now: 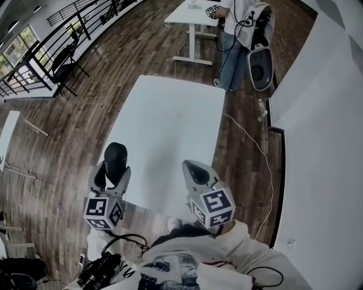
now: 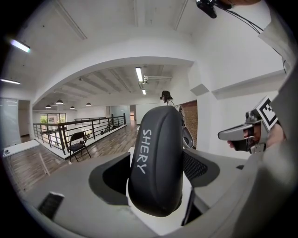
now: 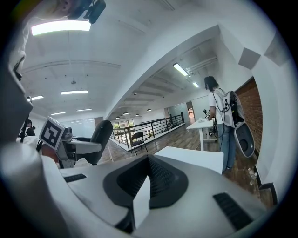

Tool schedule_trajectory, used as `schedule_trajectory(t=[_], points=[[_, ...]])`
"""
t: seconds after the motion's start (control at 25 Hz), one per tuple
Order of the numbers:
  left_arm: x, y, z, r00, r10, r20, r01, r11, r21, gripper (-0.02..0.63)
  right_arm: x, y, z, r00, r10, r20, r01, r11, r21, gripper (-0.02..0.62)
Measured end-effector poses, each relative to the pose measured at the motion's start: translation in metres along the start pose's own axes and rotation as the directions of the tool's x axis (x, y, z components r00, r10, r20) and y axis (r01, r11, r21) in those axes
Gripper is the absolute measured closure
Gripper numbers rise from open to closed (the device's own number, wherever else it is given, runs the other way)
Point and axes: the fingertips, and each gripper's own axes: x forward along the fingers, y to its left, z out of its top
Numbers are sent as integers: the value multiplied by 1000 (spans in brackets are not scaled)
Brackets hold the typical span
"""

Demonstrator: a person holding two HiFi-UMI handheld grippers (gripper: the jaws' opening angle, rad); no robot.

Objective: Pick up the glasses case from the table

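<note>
The black glasses case is held upright and off the table between the jaws of my left gripper, just left of the white table's near left edge. In the left gripper view the case fills the middle, with white lettering on its side, and both pads press on it. My right gripper hovers over the table's near edge, its jaws closed to a point with nothing in them. The right gripper view shows its jaws meeting, and the case to the left.
A person with a backpack stands by a second white table at the far end. A black chair and a railing stand at the far left. A cable runs over the wooden floor on the right, beside a white wall.
</note>
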Motion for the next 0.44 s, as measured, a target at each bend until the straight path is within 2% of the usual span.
schedule_trajectory(t=[0.44], points=[[-3, 4, -5, 1000, 4, -4, -4, 1000, -3, 236, 6, 5, 0, 1000, 13, -3, -13, 1000, -10, 606]])
